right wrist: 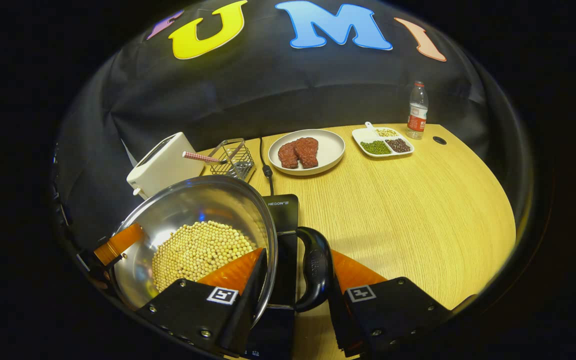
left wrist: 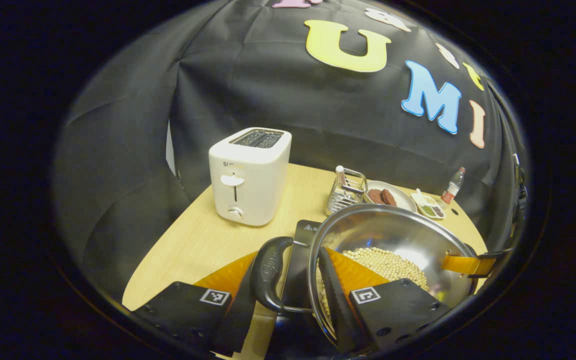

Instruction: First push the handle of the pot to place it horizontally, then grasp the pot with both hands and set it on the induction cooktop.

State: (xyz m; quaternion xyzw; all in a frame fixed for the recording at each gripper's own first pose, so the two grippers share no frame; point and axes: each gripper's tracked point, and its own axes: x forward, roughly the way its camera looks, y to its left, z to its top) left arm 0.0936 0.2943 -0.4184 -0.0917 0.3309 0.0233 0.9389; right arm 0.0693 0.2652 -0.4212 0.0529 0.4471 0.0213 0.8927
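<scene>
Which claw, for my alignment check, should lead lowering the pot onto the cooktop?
Right, marginally. Both the left claw and right claw grip the pot, but the right gripper view shows more cooktop beside the rim.

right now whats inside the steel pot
The shiny steel pot holds a heap of small pale round beans. Fingers gripping its rim cover the near edge of the heap, and the pot's bottom beneath the beans is hidden.
</scene>
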